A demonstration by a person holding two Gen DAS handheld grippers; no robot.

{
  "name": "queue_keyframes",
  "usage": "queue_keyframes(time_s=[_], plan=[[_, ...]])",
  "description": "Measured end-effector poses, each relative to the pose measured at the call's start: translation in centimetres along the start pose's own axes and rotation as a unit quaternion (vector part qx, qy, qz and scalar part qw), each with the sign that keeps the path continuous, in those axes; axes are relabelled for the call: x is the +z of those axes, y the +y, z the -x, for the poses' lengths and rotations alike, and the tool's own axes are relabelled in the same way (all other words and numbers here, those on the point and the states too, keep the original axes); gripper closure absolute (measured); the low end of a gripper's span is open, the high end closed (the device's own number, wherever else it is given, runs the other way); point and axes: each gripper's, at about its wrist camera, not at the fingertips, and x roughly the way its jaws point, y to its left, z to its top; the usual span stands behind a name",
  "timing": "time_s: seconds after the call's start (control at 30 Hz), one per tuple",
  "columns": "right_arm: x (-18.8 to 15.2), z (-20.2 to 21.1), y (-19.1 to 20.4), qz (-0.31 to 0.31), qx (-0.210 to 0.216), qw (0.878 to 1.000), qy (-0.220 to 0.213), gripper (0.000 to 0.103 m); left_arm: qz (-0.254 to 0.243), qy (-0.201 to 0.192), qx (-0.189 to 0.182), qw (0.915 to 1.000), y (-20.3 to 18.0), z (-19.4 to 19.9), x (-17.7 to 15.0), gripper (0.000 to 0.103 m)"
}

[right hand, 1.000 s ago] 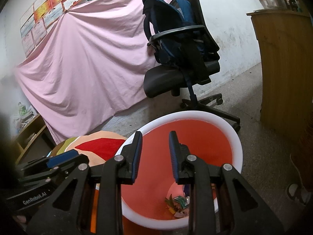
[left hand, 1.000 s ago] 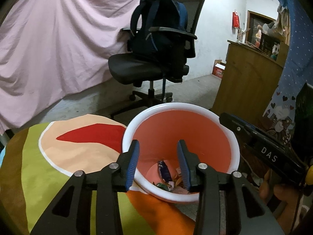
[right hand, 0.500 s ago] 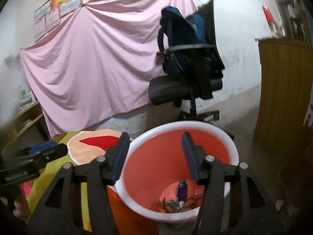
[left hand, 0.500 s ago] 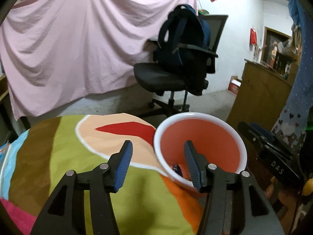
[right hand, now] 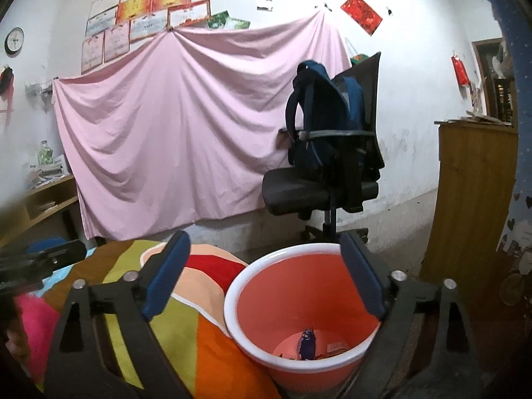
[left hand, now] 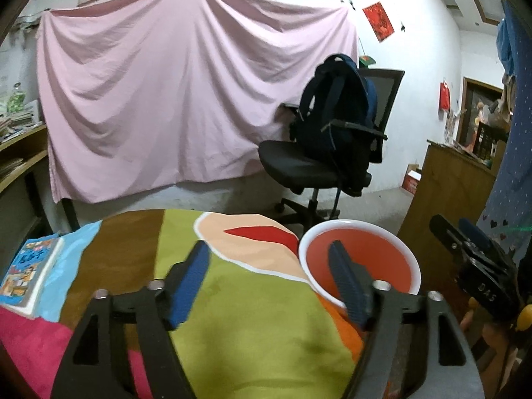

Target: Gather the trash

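Observation:
A salmon-pink bin with a white rim [right hand: 232, 302] stands beside the table's right edge; it also shows in the left wrist view [left hand: 410, 256]. Wrappers, one dark blue [right hand: 307, 340], lie at its bottom. My right gripper [right hand: 266, 266] is open and empty, above and just behind the bin. My left gripper [left hand: 269, 269] is open and empty, above the colourful tablecloth [left hand: 259, 326], left of the bin. The right gripper's body [left hand: 472, 266] shows at the right of the left wrist view.
A book [left hand: 28, 269] lies at the table's left edge. A black office chair with a blue backpack [left hand: 335, 116] stands behind the bin. A wooden cabinet [right hand: 475, 199] is at the right. A pink sheet [left hand: 166, 99] covers the back wall. Shelves [left hand: 20, 159] stand at the left.
Both grippers have opened wide and pulled up and back from the bin. The left gripper has shifted left over the tablecloth.

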Motion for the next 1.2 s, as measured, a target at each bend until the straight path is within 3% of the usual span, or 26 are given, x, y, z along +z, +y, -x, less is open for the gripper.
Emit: queue_keyframes(time_s=[0.2, 0.33, 0.63, 0.93, 1.2], plan=[[-0.4, 3.8, 1.3, -0.007, 0.011, 0.999, -0.033, 0.0, 0.005, -0.022, 0.01, 0.9997, 1.4, 3.6, -1.3, 0.023], [-0.9, 6.2, 2.5, 0.001, 0.012, 0.998, -0.055, 0.0, 0.025, -0.05, 0.013, 0.9984, 2.5, 6.1, -2.3, 0.005], [-2.7, 10.7, 5.7, 0.022, 0.021, 0.996, -0.079, 0.0, 0.026, -0.087, 0.022, 0.9956, 3.7, 10.5, -4.7, 0.003], [-5.0, 14.4, 6.9, 0.021, 0.017, 0.995, -0.093, 0.0, 0.022, -0.097, 0.03, 0.9946, 4.2, 12.8, -7.1, 0.002], [-6.7, 14.5, 7.6, 0.035, 0.022, 0.996, -0.073, 0.0, 0.041, -0.084, 0.044, 0.9946, 4.8, 13.0, -9.6, 0.002]])
